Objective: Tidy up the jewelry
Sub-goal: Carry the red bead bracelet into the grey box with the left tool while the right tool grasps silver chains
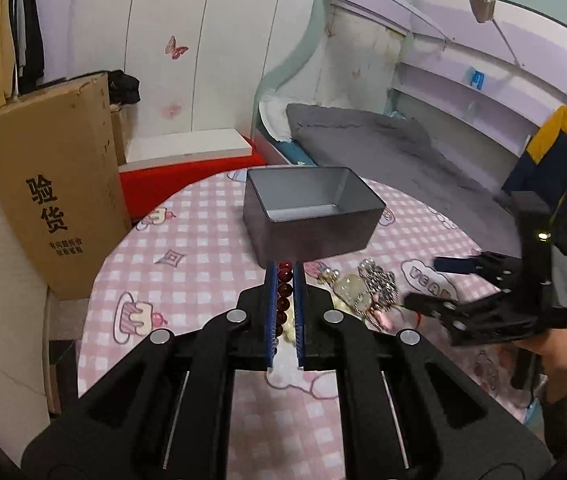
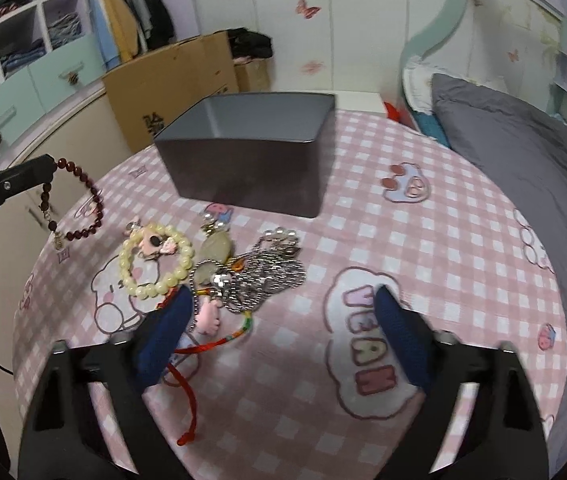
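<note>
Left wrist view: the left hand-held gripper [image 1: 284, 270] has its blue pads pressed together on a dark red bead bracelet [image 1: 283, 292], whose beads run in a line between the two pads. In the right wrist view the same bracelet [image 2: 83, 204] hangs as a loop from the tip of the left hand-held gripper [image 2: 49, 166], clear of the table [image 2: 463, 248] and left of the remaining jewelry.

The grey metal box [image 1: 311, 216] stands open on the table beyond the left hand-held gripper, its near wall just past the fingertips. In the right wrist view the box [image 2: 251, 148] sits at the far side of the table, behind the jewelry pile.

The right hand-held gripper [image 2: 283, 300] is spread, with nothing pinched between its pads. Its left pad [image 2: 167, 332] lies over the near edge of the pile, across a red cord [image 2: 187, 392]; whether it touches the cord cannot be told. Its right pad [image 2: 397, 332] is over bare tablecloth, well apart from the jewelry.

The pile holds a cream bead bracelet [image 2: 155, 264] on the left, a silver chain cluster [image 2: 259, 276] on the right, and a pale stone pendant [image 2: 217, 246] between them. All three rest on the table, nearer the box than the right hand-held gripper's pads.
</note>
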The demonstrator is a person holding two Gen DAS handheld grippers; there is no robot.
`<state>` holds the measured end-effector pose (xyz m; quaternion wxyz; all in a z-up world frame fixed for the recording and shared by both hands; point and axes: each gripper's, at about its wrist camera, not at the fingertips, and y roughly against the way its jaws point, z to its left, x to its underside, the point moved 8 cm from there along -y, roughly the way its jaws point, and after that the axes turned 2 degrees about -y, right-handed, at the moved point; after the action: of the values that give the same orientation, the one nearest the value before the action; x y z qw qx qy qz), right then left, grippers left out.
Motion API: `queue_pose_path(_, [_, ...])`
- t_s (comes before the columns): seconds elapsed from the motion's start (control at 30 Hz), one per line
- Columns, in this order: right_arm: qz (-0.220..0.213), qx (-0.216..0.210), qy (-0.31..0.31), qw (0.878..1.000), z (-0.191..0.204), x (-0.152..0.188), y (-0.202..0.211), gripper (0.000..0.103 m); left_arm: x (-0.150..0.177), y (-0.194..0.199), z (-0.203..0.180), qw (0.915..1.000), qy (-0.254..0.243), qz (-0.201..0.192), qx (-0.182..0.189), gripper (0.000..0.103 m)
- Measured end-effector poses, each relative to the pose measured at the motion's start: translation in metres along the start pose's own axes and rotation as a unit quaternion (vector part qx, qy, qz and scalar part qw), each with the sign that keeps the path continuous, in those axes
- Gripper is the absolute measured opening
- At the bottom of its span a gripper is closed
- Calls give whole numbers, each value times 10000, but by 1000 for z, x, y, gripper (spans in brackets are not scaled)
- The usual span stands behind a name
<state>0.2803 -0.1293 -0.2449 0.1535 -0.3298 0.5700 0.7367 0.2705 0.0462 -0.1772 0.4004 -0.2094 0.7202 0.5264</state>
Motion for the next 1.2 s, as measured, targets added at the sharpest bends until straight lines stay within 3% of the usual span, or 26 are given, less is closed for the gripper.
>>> queue_pose_path(0.07, [92, -59, -32, 9999, 0, -1, -6, 60, 1, 3, 2, 10000, 20, 0, -5, 8])
queue_pose_path(0.2, [141, -267, -240, 9993, -3, -8, -14, 51, 1, 6, 1, 10000, 34, -47, 58, 8])
queue_pose_path(0.33, [456, -439, -294, 9976, 0, -5, -29, 35, 2, 4, -3, 9999, -12, -35, 110, 8])
queue_pose_path(0.43, [445, -448, -281, 9976, 0, -3, -28, 24, 3, 2, -8, 9998, -69, 1, 168, 8])
queue_pose_path(0.87, [-302, -556, -43, 9980, 9, -35, 38, 22, -16, 10, -34, 9985, -224, -125, 491, 8])
queue_pose_path(1.2, [-1054, -504, 383, 9924, 29, -91, 101, 22, -65, 25, -50, 9964, -376, -450, 607, 8])
